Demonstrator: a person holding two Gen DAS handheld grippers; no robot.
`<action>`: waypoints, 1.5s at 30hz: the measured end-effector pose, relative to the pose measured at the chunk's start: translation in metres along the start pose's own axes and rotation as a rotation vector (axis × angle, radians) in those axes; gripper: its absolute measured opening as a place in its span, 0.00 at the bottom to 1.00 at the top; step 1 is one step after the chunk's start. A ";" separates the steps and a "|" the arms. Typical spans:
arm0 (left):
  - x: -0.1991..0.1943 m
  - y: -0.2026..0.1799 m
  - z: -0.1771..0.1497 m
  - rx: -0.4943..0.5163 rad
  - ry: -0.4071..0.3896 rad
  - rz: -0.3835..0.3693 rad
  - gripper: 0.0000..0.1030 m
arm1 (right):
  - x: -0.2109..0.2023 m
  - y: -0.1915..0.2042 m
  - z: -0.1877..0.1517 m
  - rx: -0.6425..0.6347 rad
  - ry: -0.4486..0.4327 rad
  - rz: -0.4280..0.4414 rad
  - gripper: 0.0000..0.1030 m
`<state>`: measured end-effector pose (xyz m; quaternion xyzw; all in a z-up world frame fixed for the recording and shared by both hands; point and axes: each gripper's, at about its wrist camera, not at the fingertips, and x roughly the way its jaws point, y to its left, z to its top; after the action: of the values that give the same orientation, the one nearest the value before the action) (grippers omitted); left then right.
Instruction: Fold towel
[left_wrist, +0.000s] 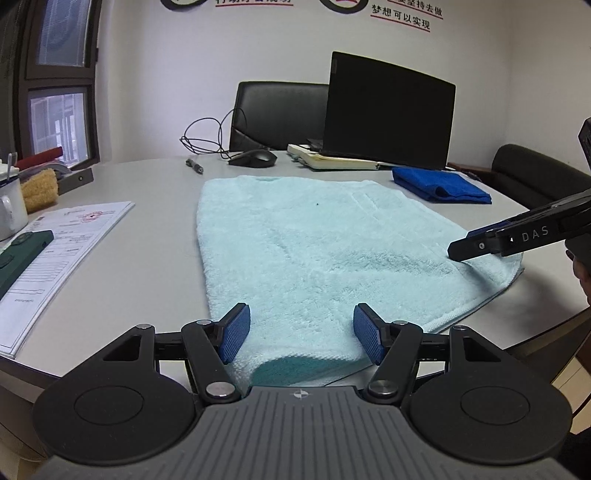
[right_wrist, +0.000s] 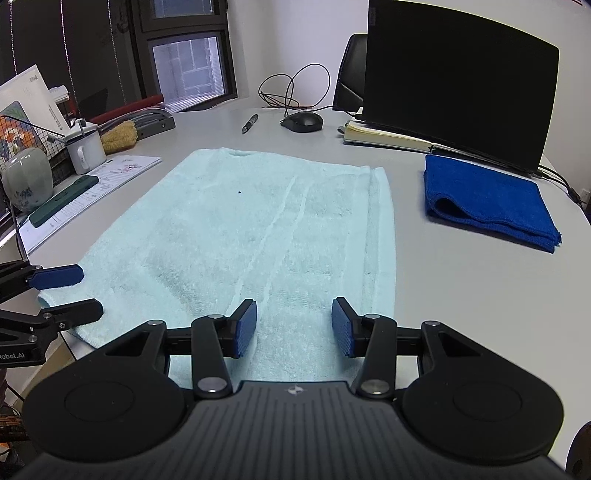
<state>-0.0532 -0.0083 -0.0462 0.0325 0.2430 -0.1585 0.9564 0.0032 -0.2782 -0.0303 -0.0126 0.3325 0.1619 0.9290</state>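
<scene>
A pale aqua towel (left_wrist: 314, 240) (right_wrist: 258, 221) lies flat on the grey table (left_wrist: 147, 240), its long side edge doubled over. My left gripper (left_wrist: 301, 334) stands open over the towel's near edge, its blue pads (left_wrist: 236, 332) wide apart and not pressing the cloth. In the right wrist view the left gripper (right_wrist: 88, 291) straddles the towel's near left corner. My right gripper (right_wrist: 294, 325) is open over the near right part of the towel, with cloth under the gap. From the left wrist view the right gripper (left_wrist: 458, 253) reaches in over the towel's right corner.
A folded dark blue cloth (right_wrist: 487, 203) lies right of the towel. Behind stand a black laptop (right_wrist: 458, 85) on a notebook (right_wrist: 384, 138), a mouse (right_wrist: 303, 122), a cable, a pen (right_wrist: 250, 123). Papers (left_wrist: 55, 251), a green phone (right_wrist: 62, 201) and a mug (right_wrist: 86, 147) sit left.
</scene>
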 end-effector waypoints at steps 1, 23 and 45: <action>-0.001 0.001 -0.001 0.004 -0.001 0.002 0.63 | -0.001 0.001 -0.002 0.001 -0.001 0.000 0.47; -0.036 0.019 -0.008 -0.108 -0.014 0.049 0.62 | -0.054 -0.023 -0.034 0.090 -0.013 -0.056 0.49; -0.052 0.015 -0.020 -0.102 -0.063 0.004 0.10 | -0.062 -0.023 -0.048 0.164 -0.052 0.039 0.08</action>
<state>-0.1008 0.0231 -0.0392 -0.0210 0.2205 -0.1448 0.9644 -0.0639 -0.3242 -0.0313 0.0741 0.3208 0.1526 0.9318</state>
